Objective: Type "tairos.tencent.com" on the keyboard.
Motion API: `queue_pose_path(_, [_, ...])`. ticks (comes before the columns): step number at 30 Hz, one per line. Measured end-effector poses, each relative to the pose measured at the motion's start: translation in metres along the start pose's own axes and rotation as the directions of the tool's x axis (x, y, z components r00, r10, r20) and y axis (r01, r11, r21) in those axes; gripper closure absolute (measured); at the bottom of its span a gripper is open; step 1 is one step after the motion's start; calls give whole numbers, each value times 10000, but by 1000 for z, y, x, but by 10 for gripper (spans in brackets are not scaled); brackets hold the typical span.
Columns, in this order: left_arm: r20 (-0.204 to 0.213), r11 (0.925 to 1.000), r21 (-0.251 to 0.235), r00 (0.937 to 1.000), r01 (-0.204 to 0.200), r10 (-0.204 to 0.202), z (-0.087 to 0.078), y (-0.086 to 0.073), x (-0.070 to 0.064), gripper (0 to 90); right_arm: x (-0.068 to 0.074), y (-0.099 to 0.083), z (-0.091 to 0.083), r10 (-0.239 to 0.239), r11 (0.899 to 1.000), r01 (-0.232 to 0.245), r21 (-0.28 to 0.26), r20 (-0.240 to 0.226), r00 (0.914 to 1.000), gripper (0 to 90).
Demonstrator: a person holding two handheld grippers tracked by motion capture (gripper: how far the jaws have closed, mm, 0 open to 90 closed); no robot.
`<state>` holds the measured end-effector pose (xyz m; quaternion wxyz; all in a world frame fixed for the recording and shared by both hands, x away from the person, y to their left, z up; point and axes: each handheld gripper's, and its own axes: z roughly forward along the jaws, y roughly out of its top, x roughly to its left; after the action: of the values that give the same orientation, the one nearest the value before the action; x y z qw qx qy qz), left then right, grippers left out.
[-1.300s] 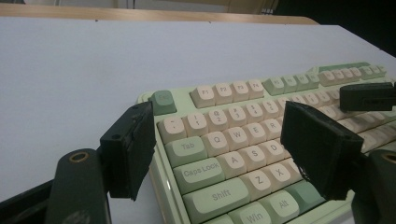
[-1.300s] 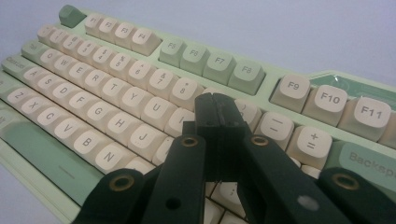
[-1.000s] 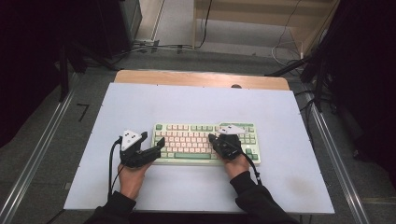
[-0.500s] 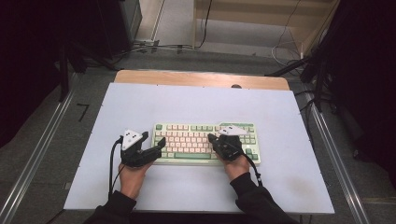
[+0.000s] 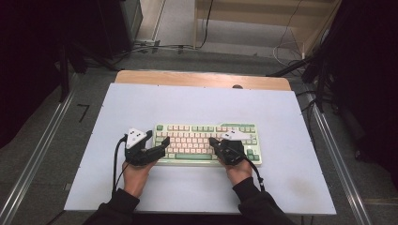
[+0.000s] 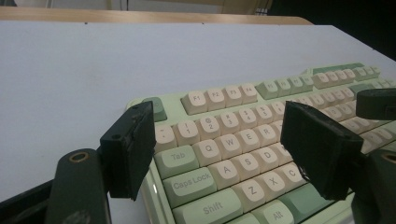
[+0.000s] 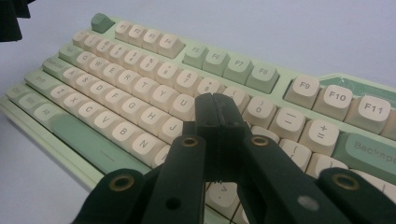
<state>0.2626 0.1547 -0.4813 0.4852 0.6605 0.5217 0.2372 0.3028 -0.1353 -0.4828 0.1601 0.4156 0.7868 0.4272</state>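
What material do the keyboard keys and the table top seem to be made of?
The keyboard keys look like matte moulded plastic, cream and green with printed legends and soft rounded edges. The table top looks like a smooth pale laminate or painted board. A wood-coloured strip at its far edge suggests wood beneath, though this is uncertain.

table [image 5: 197, 105]: white top, wood far edge | floor [image 5: 178, 18]: grey, cables | surroundings: dark

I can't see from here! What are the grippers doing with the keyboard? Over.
Left gripper open, fingers over the keyboard's left end. Right gripper shut, empty, above the middle keys. Nothing in the way.
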Motion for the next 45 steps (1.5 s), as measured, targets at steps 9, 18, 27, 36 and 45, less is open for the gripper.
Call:
queue_pose_path(9, [82,10000,-12,10000,-3,3,3,0,-3,267,1,-2,-3,-22,10000,22,-29,-11,10000,877])
queue_pose_path(18, [105,10000,52,9999,-64,64,4,1,-3,268,4,-2,-4,-43,10000,43,-31,-53,10000,877])
queue_pose_path(27, [122,10000,23,9999,-63,63,4,1,-3,268,6,-3,-4,-89,10000,89,-32,-135,9999,877])
queue_pose_path(36, [141,9999,56,9999,-86,85,4,1,-3,268,9,-3,-2,-17,10000,19,53,-421,9991,665])
queue_pose_path(45, [187,10000,24,9998,-61,61,4,0,-5,267,10,-4,2,-76,9998,86,161,-591,9982,473])
